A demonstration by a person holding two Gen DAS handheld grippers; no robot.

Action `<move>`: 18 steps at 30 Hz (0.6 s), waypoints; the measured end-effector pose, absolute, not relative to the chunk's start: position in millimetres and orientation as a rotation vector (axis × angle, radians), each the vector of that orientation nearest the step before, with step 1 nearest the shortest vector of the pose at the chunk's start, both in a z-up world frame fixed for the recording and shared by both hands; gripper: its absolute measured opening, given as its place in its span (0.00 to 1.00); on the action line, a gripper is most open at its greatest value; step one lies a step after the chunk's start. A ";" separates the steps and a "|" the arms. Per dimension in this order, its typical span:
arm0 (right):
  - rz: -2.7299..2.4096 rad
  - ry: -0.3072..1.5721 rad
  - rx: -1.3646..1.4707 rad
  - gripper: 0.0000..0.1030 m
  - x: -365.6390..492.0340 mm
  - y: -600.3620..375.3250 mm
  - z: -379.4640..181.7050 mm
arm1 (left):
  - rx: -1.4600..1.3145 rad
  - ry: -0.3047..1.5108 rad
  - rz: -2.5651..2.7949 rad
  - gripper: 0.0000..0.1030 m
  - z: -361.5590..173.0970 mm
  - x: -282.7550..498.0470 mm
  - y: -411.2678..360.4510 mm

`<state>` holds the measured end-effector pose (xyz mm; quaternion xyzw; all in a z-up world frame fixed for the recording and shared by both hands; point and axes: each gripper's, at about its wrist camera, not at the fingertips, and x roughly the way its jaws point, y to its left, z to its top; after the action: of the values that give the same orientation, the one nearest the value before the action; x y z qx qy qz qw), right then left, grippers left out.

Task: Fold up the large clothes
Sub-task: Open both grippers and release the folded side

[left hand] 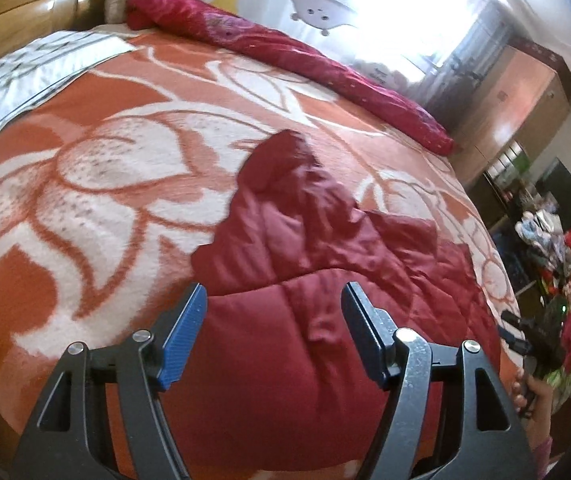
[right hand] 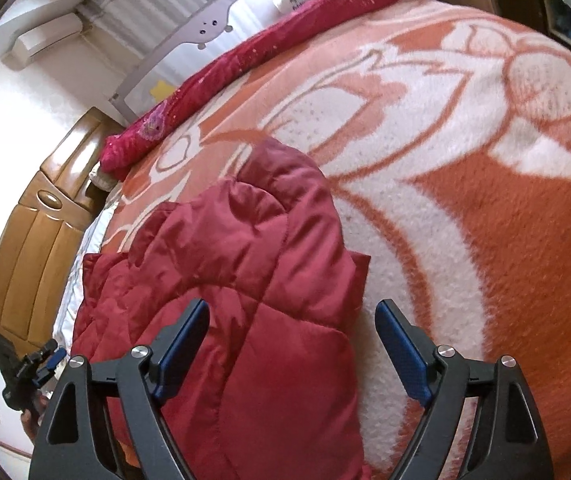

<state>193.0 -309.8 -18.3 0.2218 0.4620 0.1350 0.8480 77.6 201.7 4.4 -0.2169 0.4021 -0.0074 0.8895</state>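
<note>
Garment: red quilted puffer jacket [left hand: 305,288], lying on the bed, partly folded, one padded section heaped toward the far side.
Surface: orange-and-white floral blanket [left hand: 97,184] covering the bed; the jacket sits near its close edge.
Left gripper [left hand: 273,336]: jaws spread wide above the jacket, nothing between the blue pads, nothing held.
Right gripper [right hand: 293,344]: jaws spread wider still, hanging over the jacket's right edge, empty.
Other bedding: rolled magenta quilt [left hand: 285,48] along the far side, well apart from the jacket.
Step, as judged: between grasps; a further fold looks due.
Risk 1: slick padded shell may slip from the pads if only the top layer is pinched.
Risk 2: puffy filling may spring the fold open once released.
Risk 3: a low grasp may catch the blanket with the jacket.
</note>
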 end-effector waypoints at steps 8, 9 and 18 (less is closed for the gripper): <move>0.328 0.938 0.373 0.84 187.4 -284.7 -0.7 | -0.387 0.838 -0.110 0.67 15.3 87.6 163.2; 0.328 0.938 0.373 0.84 187.4 -284.7 -0.7 | -0.379 0.840 -0.124 0.67 16.0 88.5 157.2; 0.479 0.959 0.206 0.83 179.4 -223.7 -1.3 | -0.274 0.893 -0.245 0.67 10.6 97.5 99.2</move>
<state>179.4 -223.7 -1.3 0.0978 0.4562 0.2278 0.8546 97.5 99.2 10.6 -0.1320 0.4293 -0.1180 0.8857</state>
